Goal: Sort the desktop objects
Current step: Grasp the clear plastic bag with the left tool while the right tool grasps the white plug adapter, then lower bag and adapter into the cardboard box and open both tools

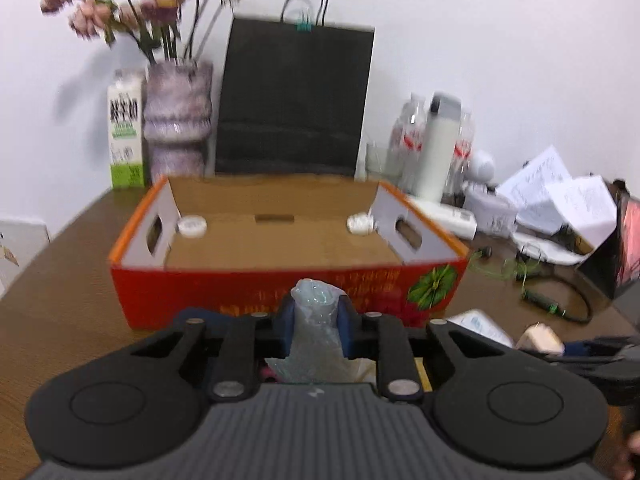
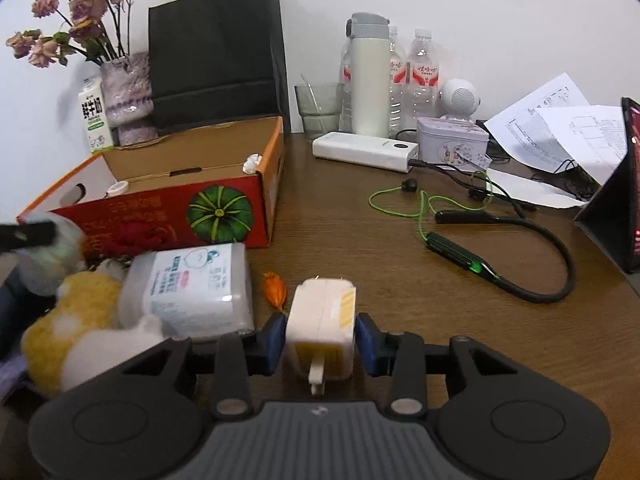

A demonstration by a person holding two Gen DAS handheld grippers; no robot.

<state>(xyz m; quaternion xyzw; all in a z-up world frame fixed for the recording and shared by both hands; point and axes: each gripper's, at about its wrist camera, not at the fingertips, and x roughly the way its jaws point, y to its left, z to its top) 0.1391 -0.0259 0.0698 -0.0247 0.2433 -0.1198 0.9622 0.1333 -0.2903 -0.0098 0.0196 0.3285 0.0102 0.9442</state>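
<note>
An open red and orange cardboard box [image 1: 280, 288] with a pumpkin print stands on the brown desk; it also shows in the right wrist view [image 2: 168, 216]. Two small white items lie inside it. My left gripper [image 1: 316, 320] is shut on a crumpled clear plastic wrap [image 1: 314, 312], held just in front of the box's near wall. My right gripper [image 2: 321, 340] is shut on a white and yellow plug adapter [image 2: 322, 320], low over the desk right of a tissue pack [image 2: 192, 288].
A plush toy [image 2: 76, 320] and an orange scrap [image 2: 274, 290] lie by the tissue pack. Behind the box stand a black paper bag [image 2: 216, 52], flower vase [image 2: 128, 88] and milk carton [image 2: 95, 120]. Bottles, power bank [image 2: 364, 150], tin, earphones [image 2: 460, 236], papers and a tablet fill the right.
</note>
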